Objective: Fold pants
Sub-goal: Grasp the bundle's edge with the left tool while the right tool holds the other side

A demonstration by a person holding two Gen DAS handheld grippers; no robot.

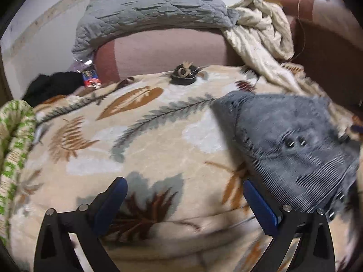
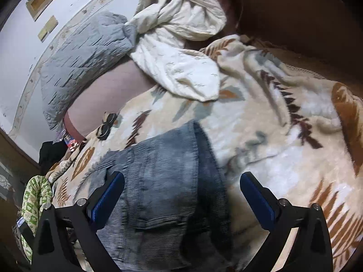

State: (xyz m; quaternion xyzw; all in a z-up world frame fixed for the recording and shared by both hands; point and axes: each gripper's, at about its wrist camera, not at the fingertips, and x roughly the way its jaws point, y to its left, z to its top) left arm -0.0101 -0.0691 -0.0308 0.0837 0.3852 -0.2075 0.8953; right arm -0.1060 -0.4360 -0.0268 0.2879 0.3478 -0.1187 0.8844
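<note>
Leaf-patterned fleece blanket (image 1: 158,136) covers the sofa I'm working on, with a grey quilt (image 1: 147,6) and a cream throw (image 1: 261,29) heaped along the backrest and a small dark round object (image 1: 184,73) sitting near the back edge. My pants (image 2: 163,181), grey-blue corduroy, lie bunched on the blanket; in the left view they sit off to the right (image 1: 295,147), beside that gripper's right finger

What worries me: the blanket is soft and loose, so a low pinch could catch fleece along with corduroy and drag the whole cover. The pants look doubled over already, so I judge I could grab only the top layer and pull the fold apart. Motion blur on the left view also makes the hem hard to place

My left gripper (image 1: 185,185) is spread wide over bare blanket, holding nothing. My right gripper (image 2: 182,180) is spread just as wide, straddling the pants with cloth between its fingers, not yet pinching
</note>
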